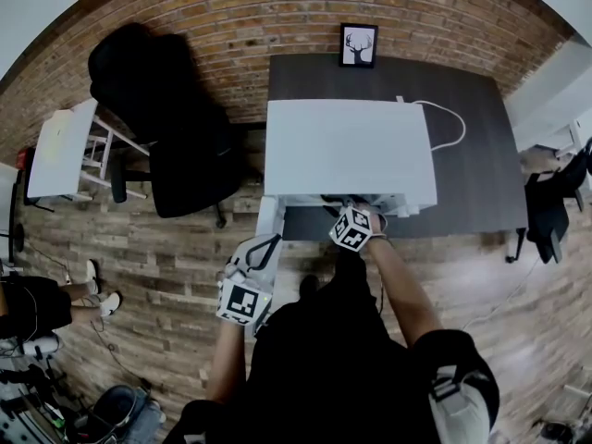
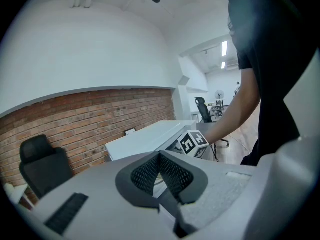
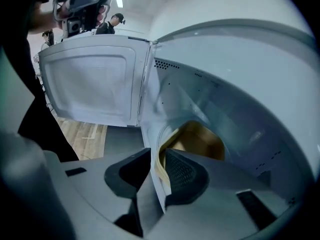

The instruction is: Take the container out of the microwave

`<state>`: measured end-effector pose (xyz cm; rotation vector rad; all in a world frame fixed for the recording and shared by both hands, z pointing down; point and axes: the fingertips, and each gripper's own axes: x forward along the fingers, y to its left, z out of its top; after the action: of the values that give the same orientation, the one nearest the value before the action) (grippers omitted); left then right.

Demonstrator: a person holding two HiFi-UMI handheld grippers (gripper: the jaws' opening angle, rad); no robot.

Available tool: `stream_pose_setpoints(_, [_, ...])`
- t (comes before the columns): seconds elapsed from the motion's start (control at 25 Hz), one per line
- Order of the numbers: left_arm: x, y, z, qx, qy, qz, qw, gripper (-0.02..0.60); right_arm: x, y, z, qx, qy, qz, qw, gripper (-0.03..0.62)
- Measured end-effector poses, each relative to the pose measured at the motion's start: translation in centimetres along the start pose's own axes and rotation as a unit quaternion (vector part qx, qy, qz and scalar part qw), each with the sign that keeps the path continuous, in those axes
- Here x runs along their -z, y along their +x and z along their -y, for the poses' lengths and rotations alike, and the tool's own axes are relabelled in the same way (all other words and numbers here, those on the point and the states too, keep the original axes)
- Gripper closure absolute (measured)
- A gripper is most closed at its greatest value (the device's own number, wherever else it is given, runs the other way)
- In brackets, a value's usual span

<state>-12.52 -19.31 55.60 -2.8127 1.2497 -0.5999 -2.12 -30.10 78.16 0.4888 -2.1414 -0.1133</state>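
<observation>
A white microwave (image 1: 347, 151) stands on a dark table (image 1: 476, 169), its door (image 1: 269, 218) swung open to the left. In the right gripper view a tan container (image 3: 202, 139) sits inside the white cavity (image 3: 235, 94). My right gripper (image 3: 156, 160) is shut on the container's near rim, one finger inside the wall and one outside. In the head view the right gripper (image 1: 361, 211) reaches into the microwave's front. My left gripper (image 1: 263, 242) hangs lower left by the door's edge. It is shut on nothing (image 2: 160, 157). The open door (image 3: 90, 81) shows at the left.
A black office chair (image 1: 176, 137) stands left of the table, a white side table (image 1: 60, 151) farther left. A framed deer picture (image 1: 358, 45) leans on the brick wall. A white cable (image 1: 450, 123) loops behind the microwave. Wooden floor lies below.
</observation>
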Motion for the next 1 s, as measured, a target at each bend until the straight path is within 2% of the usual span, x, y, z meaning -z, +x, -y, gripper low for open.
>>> stream_pose_setpoints(0.24, [0.2, -0.4, 0.1, -0.002, -0.003, -0.004, 1.0, 0.58, 0.3, 0.7, 0.1, 0.004, -0.002, -0.005, 1.0, 0.511])
stream_pose_setpoints(0.44, [0.2, -0.4, 0.3, -0.003, -0.002, -0.002, 1.0, 0.58, 0.5, 1.2, 0.3, 0.005, -0.026, -0.017, 1.0, 0.516])
stream_pose_setpoints(1.0, [0.7, -1.2, 0.1, -0.012, -0.002, -0.001, 0.9999, 0.58, 0.7, 1.7, 0.1, -0.003, -0.035, -0.033, 0.999, 0.565])
